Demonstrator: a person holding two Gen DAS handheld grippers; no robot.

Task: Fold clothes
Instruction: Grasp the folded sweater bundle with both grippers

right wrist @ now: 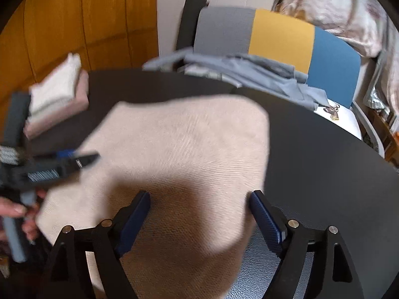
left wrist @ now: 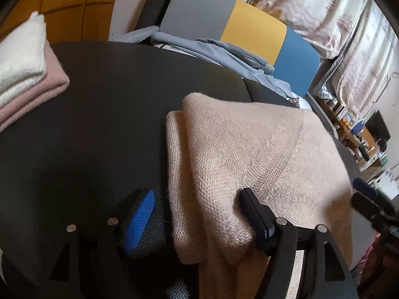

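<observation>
A beige knit sweater (left wrist: 249, 154) lies folded on the black round table (left wrist: 104, 114), its near end hanging over the table's front edge. My left gripper (left wrist: 197, 214) stands open over the sweater's left edge: the blue-padded left finger is off the cloth and the right finger rests above it. In the right wrist view the same sweater (right wrist: 179, 144) spreads under my right gripper (right wrist: 199, 204), which is open, with its pads apart above the cloth's near end. The left gripper (right wrist: 62, 164) shows blurred at the left there, held by a hand (right wrist: 15, 209).
A stack of folded knitwear (left wrist: 22, 74), white over pink, sits at the table's far left. Behind the table a chair with a grey, yellow and blue back (left wrist: 237, 25) carries grey-blue garments (left wrist: 224, 52). Shelves and clutter stand at the right.
</observation>
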